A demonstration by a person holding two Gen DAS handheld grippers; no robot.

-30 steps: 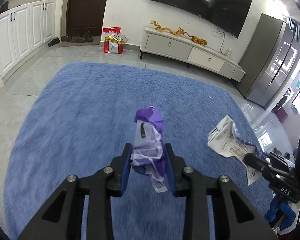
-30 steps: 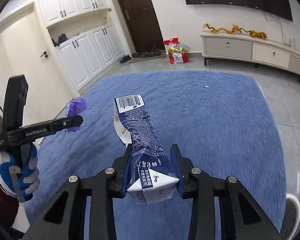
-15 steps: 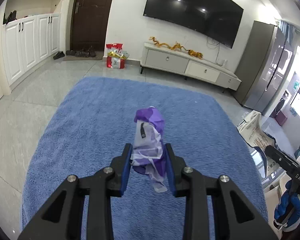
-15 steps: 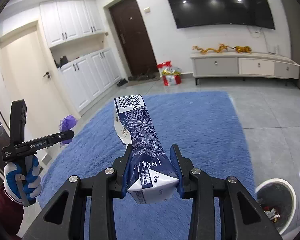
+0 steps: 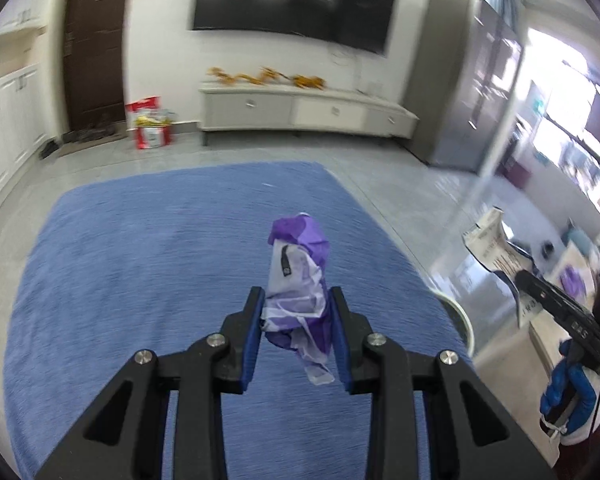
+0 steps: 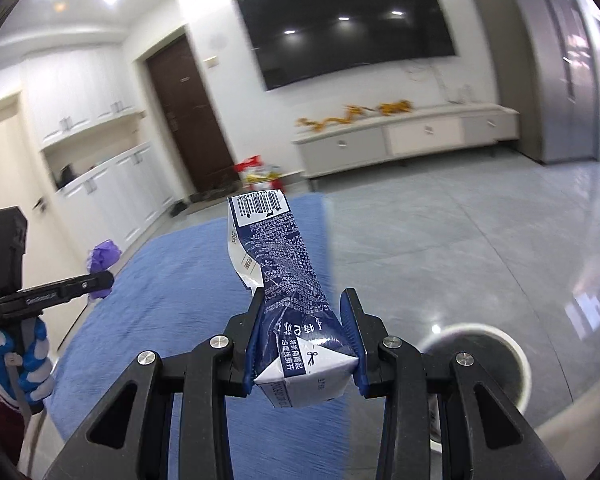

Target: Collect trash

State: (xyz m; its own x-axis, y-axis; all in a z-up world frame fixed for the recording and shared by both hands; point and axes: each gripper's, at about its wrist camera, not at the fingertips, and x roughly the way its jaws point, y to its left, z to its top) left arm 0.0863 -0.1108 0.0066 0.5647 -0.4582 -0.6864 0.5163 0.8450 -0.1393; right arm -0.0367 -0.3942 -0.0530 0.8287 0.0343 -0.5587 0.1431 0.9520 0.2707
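My left gripper is shut on a crumpled purple and white wrapper, held above the blue rug. My right gripper is shut on a flattened dark blue and white milk carton with a barcode at its far end. The carton and right gripper also show at the right of the left wrist view. The wrapper and left gripper show at the left of the right wrist view. A white round trash bin stands on the grey floor low and right of the right gripper; its rim shows in the left wrist view.
A low white TV cabinet with a wall TV stands at the far wall. A red bag sits by the dark door. White cupboards line the left. A grey fridge stands at the right.
Both grippers have risen and swung right, still holding their trash. The trash bin has come nearer in the right wrist view, and its rim has entered the left wrist view.
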